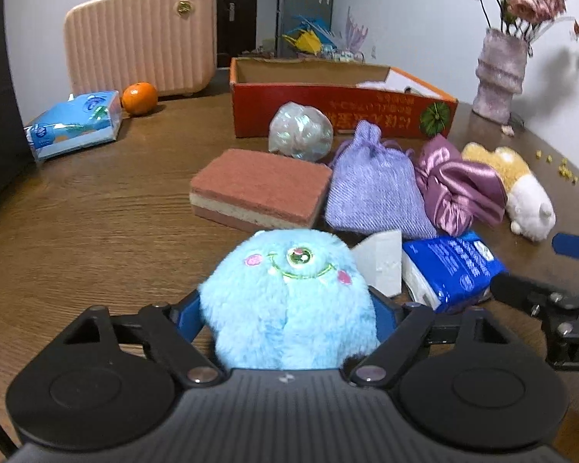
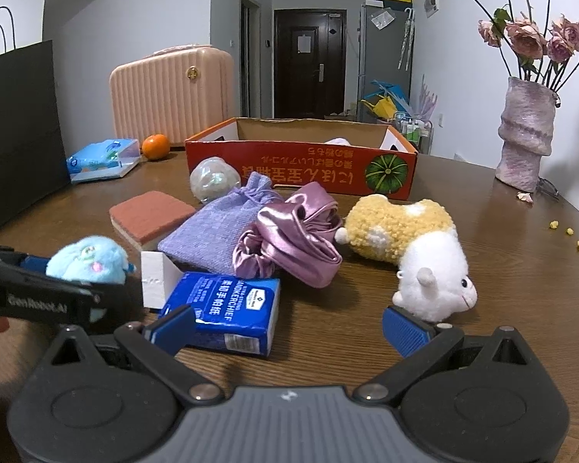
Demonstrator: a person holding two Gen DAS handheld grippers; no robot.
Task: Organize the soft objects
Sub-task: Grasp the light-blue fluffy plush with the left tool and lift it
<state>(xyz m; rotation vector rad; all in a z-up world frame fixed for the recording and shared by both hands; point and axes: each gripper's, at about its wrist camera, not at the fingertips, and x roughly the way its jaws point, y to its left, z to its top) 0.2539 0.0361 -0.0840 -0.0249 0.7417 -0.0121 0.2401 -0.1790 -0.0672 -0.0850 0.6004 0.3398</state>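
The left gripper (image 1: 289,308) is sitting around the fluffy blue plush ball (image 1: 291,301), its blue pads hugging both furry sides, gripping it just above the wooden table (image 1: 96,231). The right gripper (image 2: 287,326) is hovering with jaws spread wide and nothing between them, the blue handkerchief tissue pack (image 2: 231,308) lying just ahead of its left pad. Beyond, the purple drawstring pouch (image 2: 216,231), satin scrunchie (image 2: 293,239) and yellow-and-white plush animal (image 2: 413,247) are lying before the orange cardboard box (image 2: 301,166).
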